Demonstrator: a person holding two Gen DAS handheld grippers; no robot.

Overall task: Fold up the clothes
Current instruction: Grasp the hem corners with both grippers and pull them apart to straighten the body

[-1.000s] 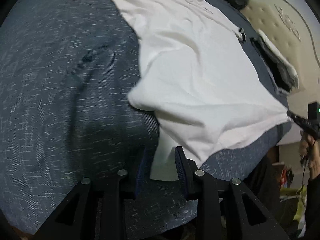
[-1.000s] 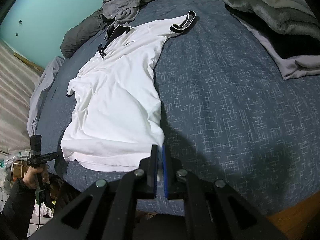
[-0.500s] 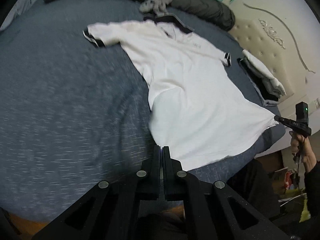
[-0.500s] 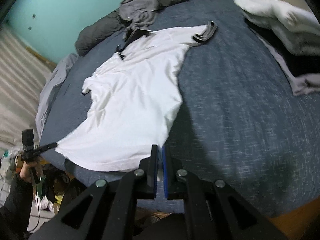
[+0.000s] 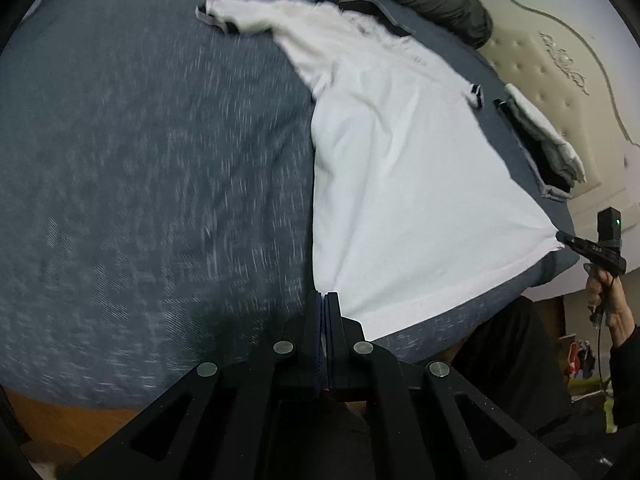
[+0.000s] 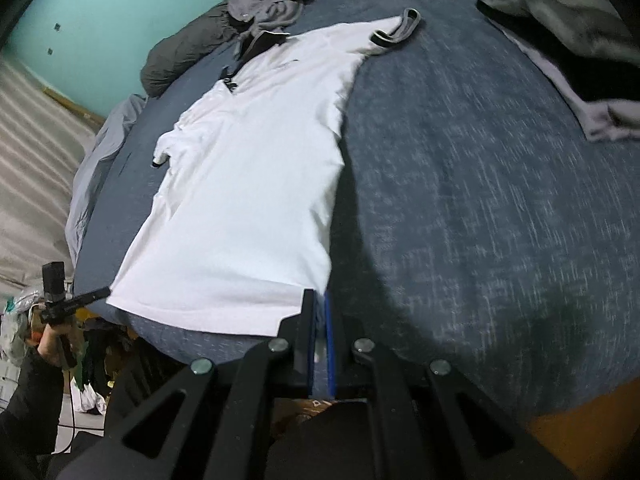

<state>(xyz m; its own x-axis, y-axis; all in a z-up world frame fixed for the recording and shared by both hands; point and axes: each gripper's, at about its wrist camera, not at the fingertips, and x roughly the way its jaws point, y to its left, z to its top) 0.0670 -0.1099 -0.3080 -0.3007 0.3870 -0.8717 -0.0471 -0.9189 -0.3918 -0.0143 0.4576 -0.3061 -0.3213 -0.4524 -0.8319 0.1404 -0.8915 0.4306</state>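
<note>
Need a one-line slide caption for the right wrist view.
Right claw shut on one hem corner of the white black-trimmed polo shirt, left claw on the other, shirt spread over the blue bedspread.

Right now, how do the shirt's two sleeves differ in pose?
The far sleeve stretches straight out across the blue bedspread, its dark cuff open and plainly seen; the near sleeve is tucked short against the white shirt, only its cuff tip showing. Both have dark trim.
</note>
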